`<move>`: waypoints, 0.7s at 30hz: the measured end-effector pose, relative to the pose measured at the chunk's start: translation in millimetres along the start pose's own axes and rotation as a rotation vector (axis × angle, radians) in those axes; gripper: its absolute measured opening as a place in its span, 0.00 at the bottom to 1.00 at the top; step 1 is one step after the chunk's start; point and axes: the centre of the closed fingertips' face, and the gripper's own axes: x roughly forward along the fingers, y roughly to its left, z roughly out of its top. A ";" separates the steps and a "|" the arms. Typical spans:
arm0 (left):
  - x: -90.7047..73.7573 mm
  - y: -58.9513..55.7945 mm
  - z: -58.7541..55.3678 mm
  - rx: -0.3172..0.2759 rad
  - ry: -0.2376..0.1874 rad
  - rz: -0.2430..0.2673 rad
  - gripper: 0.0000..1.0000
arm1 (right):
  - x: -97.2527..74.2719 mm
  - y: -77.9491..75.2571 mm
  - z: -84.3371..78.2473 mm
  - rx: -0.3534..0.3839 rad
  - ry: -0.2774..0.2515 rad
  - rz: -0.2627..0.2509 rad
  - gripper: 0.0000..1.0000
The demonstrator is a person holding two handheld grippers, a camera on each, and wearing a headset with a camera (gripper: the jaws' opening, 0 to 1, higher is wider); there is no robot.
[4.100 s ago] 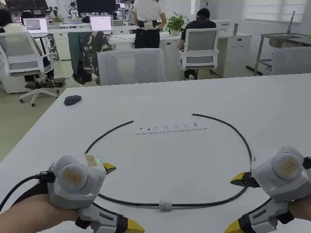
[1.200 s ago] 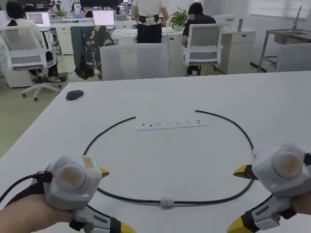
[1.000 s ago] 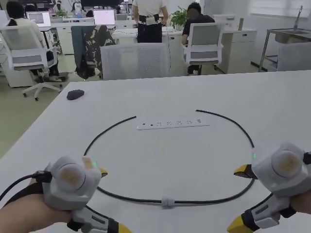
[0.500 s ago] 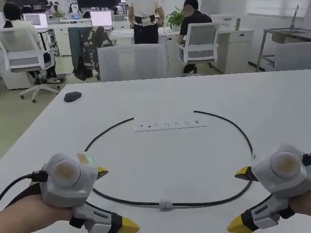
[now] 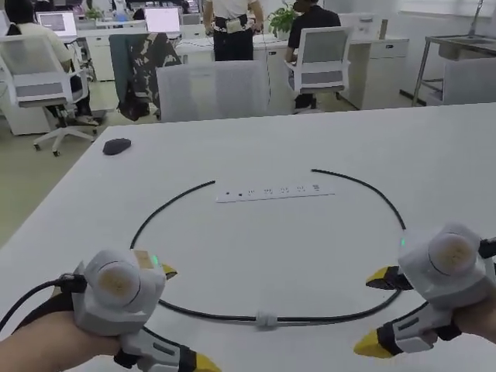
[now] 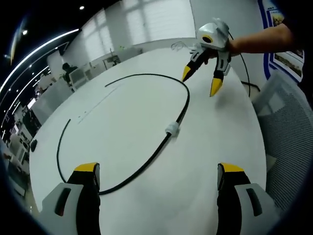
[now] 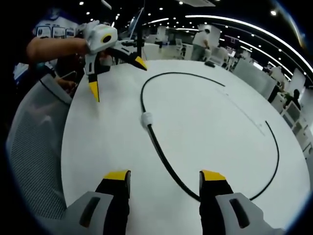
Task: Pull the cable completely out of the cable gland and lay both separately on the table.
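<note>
Well, a broad white table [image 5: 434, 155] carries a long black cable [image 6: 146, 75] curled in a wide ring. The white, yellow-tipped left gripper [image 5: 186, 316] and right gripper [image 5: 370, 312] hover near its near side, jaws spread, holding nothing. There the cable passes through a small white cable gland [image 5: 266, 318].
</note>
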 end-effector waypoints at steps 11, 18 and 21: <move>2.3 0.9 8.1 0.005 -0.016 -0.009 0.99 | 39.8 9.1 24.3 -0.033 -0.022 0.094 0.40; 7.1 -2.8 0.7 0.017 0.013 -0.029 0.99 | 68.2 20.8 35.3 -0.040 -0.023 0.157 0.35; 7.7 -3.3 -1.0 0.023 0.016 -0.035 0.99 | 77.2 26.4 42.5 -0.062 -0.030 0.176 0.35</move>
